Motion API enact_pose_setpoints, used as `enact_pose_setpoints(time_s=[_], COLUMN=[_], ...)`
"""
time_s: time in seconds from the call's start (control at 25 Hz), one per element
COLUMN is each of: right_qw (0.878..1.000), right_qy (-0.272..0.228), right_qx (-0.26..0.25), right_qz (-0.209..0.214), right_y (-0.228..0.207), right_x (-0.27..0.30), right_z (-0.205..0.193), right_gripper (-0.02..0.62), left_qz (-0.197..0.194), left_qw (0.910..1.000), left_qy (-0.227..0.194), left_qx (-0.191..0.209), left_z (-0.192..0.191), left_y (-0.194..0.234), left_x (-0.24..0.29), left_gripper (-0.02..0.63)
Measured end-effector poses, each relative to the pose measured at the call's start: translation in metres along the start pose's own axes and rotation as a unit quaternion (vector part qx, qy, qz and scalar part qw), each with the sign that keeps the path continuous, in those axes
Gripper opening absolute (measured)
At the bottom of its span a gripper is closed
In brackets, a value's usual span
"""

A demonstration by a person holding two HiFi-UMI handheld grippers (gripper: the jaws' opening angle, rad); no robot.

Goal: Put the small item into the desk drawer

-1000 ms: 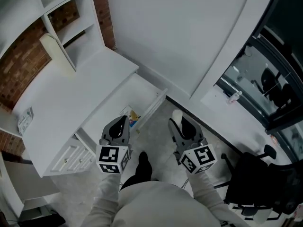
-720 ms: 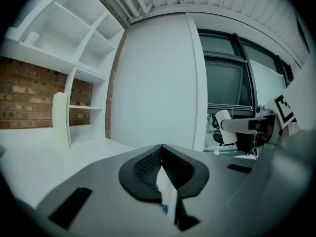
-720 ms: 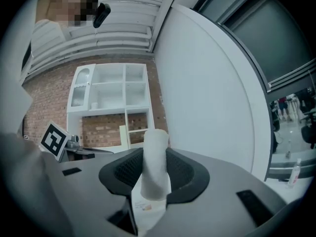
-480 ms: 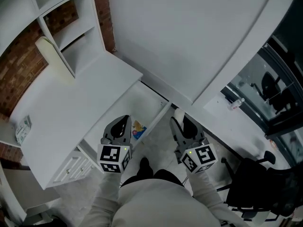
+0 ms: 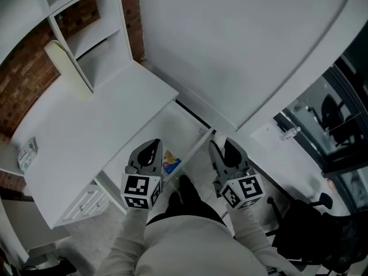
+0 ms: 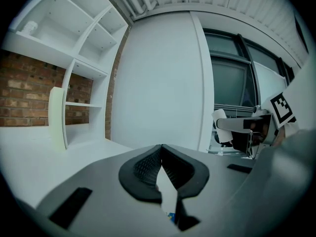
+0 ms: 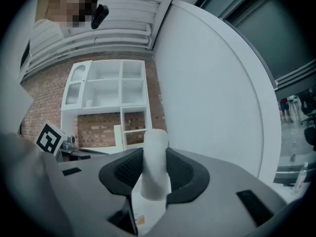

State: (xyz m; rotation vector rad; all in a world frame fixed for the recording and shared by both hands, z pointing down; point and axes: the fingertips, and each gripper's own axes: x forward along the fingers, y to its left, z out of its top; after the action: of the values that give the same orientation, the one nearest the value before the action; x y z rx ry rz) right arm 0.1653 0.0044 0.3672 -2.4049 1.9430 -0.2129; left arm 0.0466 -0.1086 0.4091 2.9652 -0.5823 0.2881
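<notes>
In the head view the white desk has its drawer pulled open. A small colourful packet lies in the drawer. My right gripper is shut on a small white cylinder, held just right of the drawer's front corner. The cylinder stands upright between the right gripper's pads, poking above them. My left gripper hovers over the drawer's near end, beside the packet. Its jaws meet at the tips with nothing between them.
A cream upright panel leans on the desk by the white shelf unit. A small packet lies at the desk's left end. Small drawers sit under the desk. A black chair stands at the lower right.
Both grippers have moved forward toward the open drawer. The white cylinder now sits by the drawer's front corner, and the left gripper is over the drawer. Both grips look unchanged.
</notes>
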Motion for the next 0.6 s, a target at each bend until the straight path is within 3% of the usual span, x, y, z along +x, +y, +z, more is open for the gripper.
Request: enact_pose_setpoints(time_s=[0.6], right_qw=[0.996], right_qy=[0.042], right_qx=[-0.003], right_qz=[0.082], right_y=[-0.015], right_x=[0.087], right_z=[-0.012], right_gripper=[0.161], left_qz=[0.070], left_qw=[0.9974], left_qy=[0.009], left_qx=[-0.018], left_z=[0.003], left_y=[0.041], left_x=[0.034], left_gripper=[0.018])
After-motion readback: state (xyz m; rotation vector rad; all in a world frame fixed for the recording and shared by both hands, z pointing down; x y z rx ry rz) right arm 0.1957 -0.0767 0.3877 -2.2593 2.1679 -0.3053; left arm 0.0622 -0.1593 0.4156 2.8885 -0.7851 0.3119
